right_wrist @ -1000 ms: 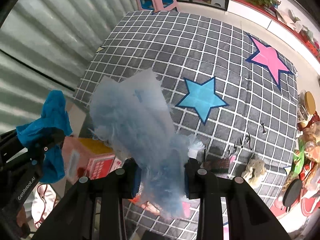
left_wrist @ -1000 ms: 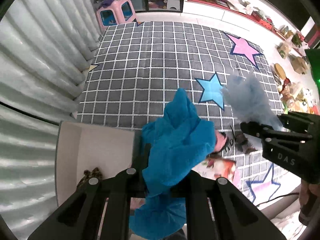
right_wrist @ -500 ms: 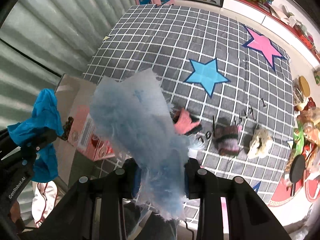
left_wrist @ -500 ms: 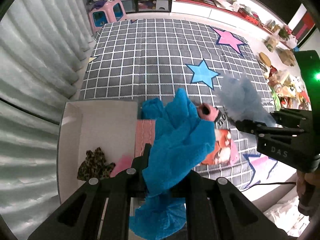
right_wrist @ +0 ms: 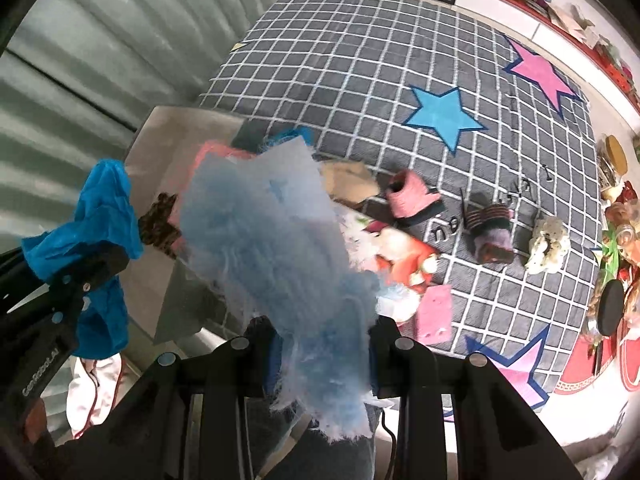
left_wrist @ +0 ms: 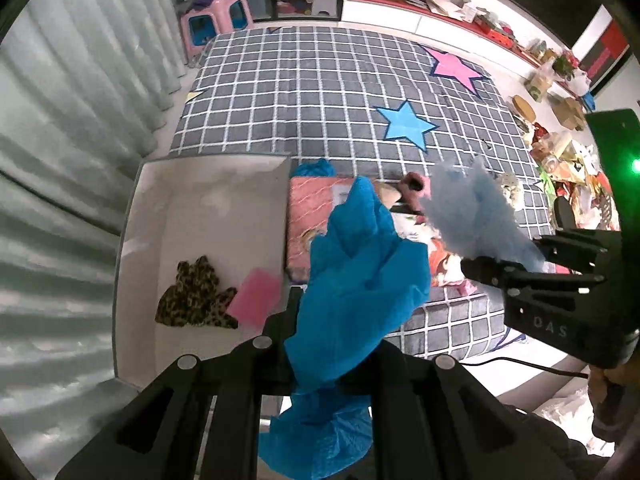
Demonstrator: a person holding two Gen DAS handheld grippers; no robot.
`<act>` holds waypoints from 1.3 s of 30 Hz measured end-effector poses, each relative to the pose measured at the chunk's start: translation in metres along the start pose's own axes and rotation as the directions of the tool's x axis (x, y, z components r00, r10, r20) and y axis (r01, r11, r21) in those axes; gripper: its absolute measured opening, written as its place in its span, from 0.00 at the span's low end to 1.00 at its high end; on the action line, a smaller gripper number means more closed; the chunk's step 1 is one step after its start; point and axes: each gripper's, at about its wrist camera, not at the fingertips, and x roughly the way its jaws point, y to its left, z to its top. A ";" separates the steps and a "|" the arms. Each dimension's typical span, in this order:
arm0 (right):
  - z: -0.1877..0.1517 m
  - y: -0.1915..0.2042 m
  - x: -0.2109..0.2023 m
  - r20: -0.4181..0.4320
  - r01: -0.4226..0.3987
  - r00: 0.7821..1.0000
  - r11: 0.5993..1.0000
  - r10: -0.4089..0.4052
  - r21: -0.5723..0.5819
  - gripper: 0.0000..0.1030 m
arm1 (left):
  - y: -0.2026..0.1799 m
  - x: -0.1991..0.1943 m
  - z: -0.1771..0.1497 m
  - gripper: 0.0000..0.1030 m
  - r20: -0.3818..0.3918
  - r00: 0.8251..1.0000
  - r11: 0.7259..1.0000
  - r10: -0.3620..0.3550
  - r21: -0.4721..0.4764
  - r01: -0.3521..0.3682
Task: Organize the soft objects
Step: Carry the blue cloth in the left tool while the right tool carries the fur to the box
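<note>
At the far left we see the open white cardboard box [left_wrist: 208,216] on the floor beside the pale curtain [left_wrist: 60,128], and lying flat in it a leopard-print fabric piece [left_wrist: 192,300] touching a small pink cloth square [left_wrist: 256,300]. Just right of the box our left tongs [left_wrist: 332,360] are clenched on a bright blue crinkled cloth [left_wrist: 360,280], which stands up between the fingers and hangs down below them; in the right wrist view the same cloth [right_wrist: 100,216] sits bunched above the box edge. Behind it a pink patterned flat package [left_wrist: 316,208] lies on the grey grid-patterned rug [left_wrist: 320,92], touching the box wall. Further right our right tongs [right_wrist: 320,344] are closed on a pale blue fluffy fabric piece [right_wrist: 272,248] held up in the air, frayed at its lower edge; from the left wrist view it [left_wrist: 472,216] rises from the black fingers [left_wrist: 492,272]. On the rug beyond lie a pink knitted sock [right_wrist: 408,196], then a striped purple knitted sock [right_wrist: 492,232], then a cream fluffy scrunchie [right_wrist: 548,244], each apart from the next. The rug carries a blue star [right_wrist: 444,116] and a pink star [right_wrist: 540,76], with cluttered shelves [left_wrist: 460,4] at the far wall.
</note>
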 end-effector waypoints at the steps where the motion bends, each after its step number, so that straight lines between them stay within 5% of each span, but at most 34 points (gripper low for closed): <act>1: -0.001 0.005 0.000 -0.003 -0.003 1.000 1.000 0.003 -0.008 0.33 | 0.003 -0.001 -0.003 0.13 0.001 1.000 1.000 0.002 -0.009 -0.002; 9: 0.001 0.051 0.001 -0.012 -0.020 1.000 0.994 0.019 -0.104 0.33 | 0.047 -0.006 -0.026 0.13 0.013 0.999 0.993 0.039 -0.116 -0.037; 21: 0.010 0.118 0.012 -0.053 -0.056 0.998 0.969 0.045 -0.241 0.33 | 0.119 0.001 -0.073 0.13 -0.037 0.995 0.946 0.094 -0.308 -0.101; 39: 0.013 0.181 0.043 -0.138 -0.091 0.989 0.935 0.046 -0.343 0.33 | 0.154 0.010 -0.099 0.13 -0.077 0.992 0.910 0.101 -0.395 -0.124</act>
